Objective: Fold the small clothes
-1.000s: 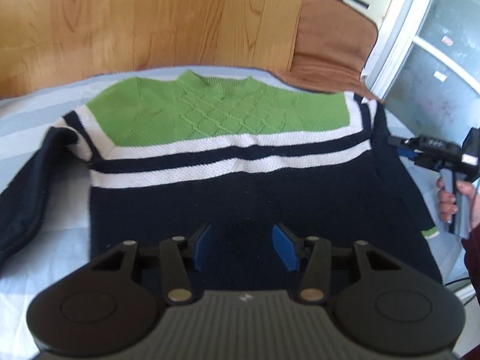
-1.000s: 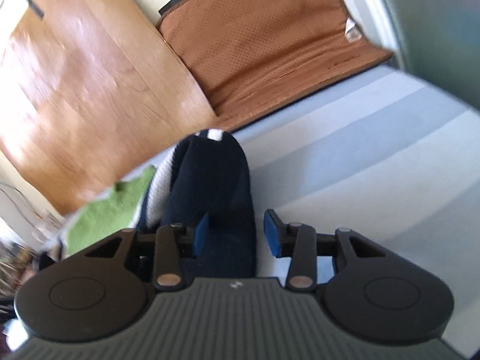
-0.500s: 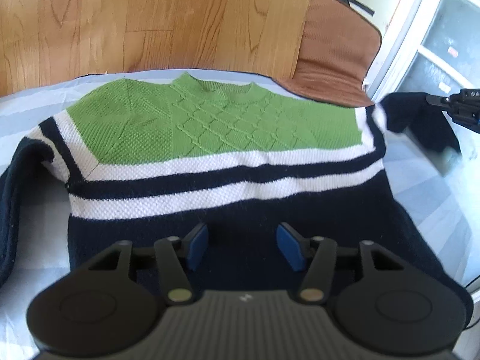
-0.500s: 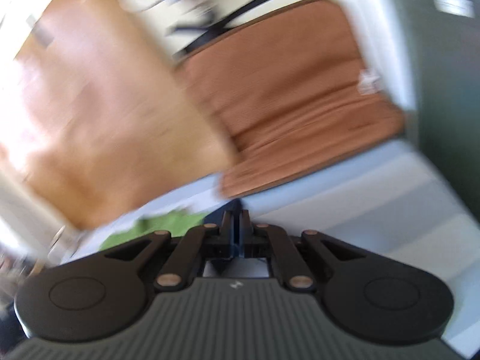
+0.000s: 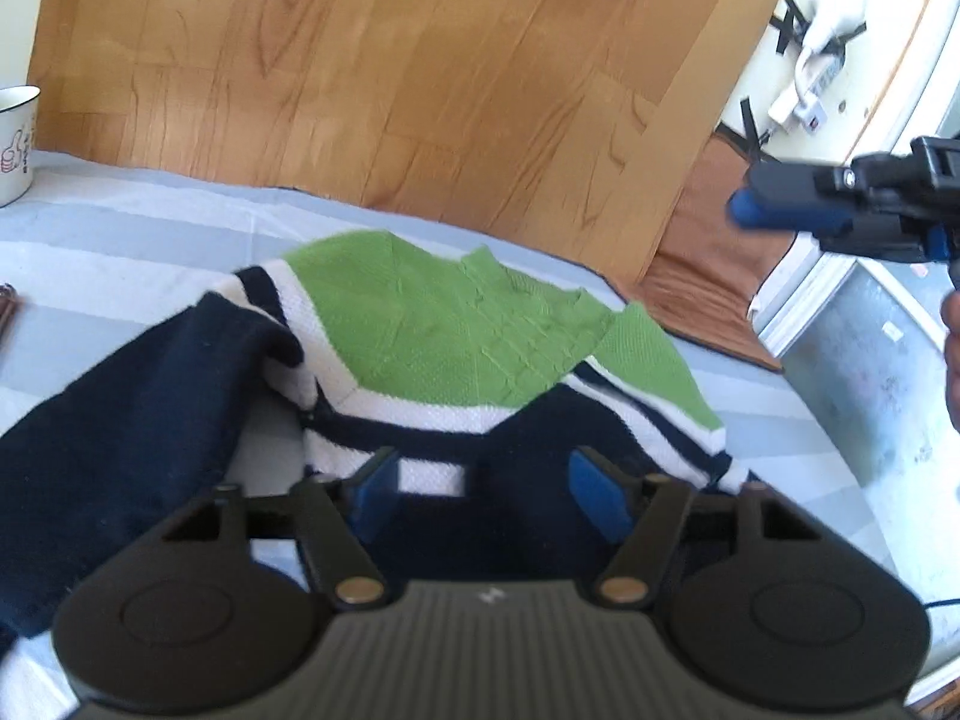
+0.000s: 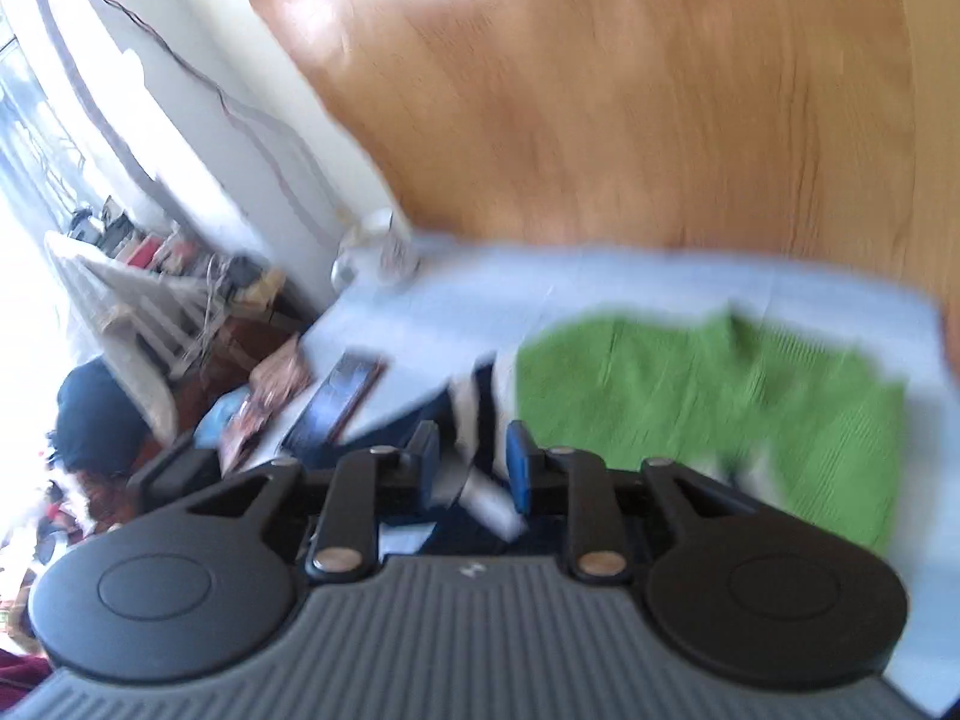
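Observation:
A small knit sweater, green on top with white and navy stripes and a navy body, lies on a blue-striped cloth. Its right side is folded over across the body. Its left navy sleeve lies spread to the left. My left gripper is open and empty, just above the navy fold. My right gripper is open over the sweater's striped part in a blurred view. It also shows in the left wrist view, raised at the right and holding nothing.
A wooden board stands behind the striped cloth. A white mug sits at the far left. A brown cushion lies at the right. A dark book lies on the cloth's left side.
My right gripper shut on the right sleeve, carried it across the sweater, then opened and lifted away. The sweater's right side now lies folded over. My left gripper moved leftward and stayed open.

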